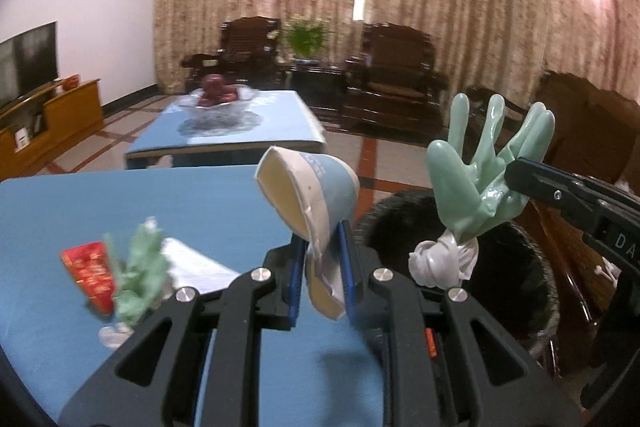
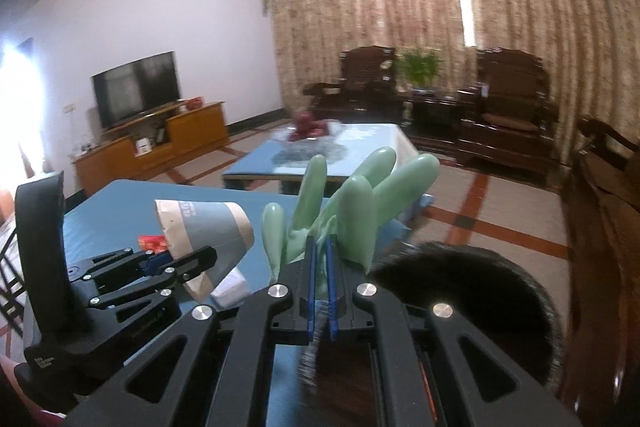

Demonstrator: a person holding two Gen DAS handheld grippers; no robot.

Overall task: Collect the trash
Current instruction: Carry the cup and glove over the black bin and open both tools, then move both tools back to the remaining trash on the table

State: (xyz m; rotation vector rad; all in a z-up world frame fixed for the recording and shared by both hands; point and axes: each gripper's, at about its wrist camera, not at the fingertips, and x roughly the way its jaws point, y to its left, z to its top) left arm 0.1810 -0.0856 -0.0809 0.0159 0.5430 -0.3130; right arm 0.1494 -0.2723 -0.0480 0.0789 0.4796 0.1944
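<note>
Left wrist | left gripper (image 1: pixel 322 267) clamps paper cup (image 1: pixel 308 191) (crushed) | right gripper (image 2: pixel 320 291) pinches green glove (image 2: pixel 352 203)

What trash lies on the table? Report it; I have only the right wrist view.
Observer: A crumpled green glove lies on the table, next to a red packet and a white paper.
Operator: Check under the glove in my right gripper.
Observer: A white wad hangs from the held glove, over the bin.
Operator: Now check the left gripper.
Observer: It is shut on a crushed paper cup; the cup's cream inside faces the left camera.
</note>
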